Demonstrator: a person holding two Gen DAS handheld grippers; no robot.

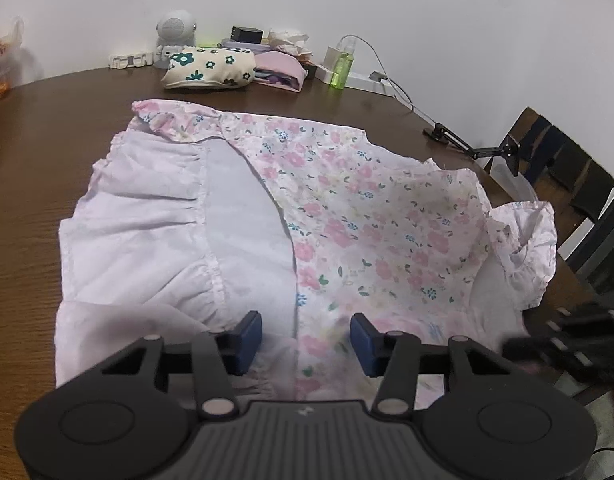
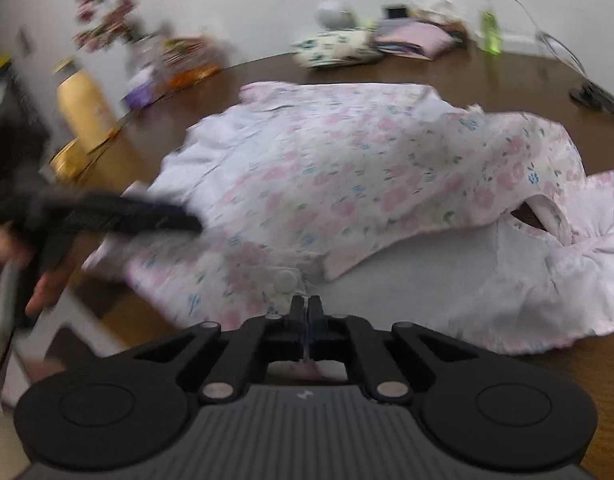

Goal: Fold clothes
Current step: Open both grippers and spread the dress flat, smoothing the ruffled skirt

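A pink floral garment [image 1: 347, 216] with white ruffled parts lies spread on the brown table [image 1: 35, 168]. My left gripper [image 1: 306, 340] is open, its blue pads on either side of the garment's near edge, low over the cloth. My right gripper [image 2: 305, 310] is shut on the garment's near edge [image 2: 283, 280], by a round button. The garment fills the middle of the right wrist view [image 2: 347, 168], which is blurred. The left gripper shows there as a dark blur at the left [image 2: 107, 212], held by a hand.
At the table's far edge lie a flowered pouch [image 1: 209, 68], folded pink clothes [image 1: 281, 70], a green bottle [image 1: 341, 68], a white speaker [image 1: 175, 36] and cables. A chair [image 1: 559, 168] stands at the right. A yellow bottle [image 2: 83, 104] and flowers stand at the left.
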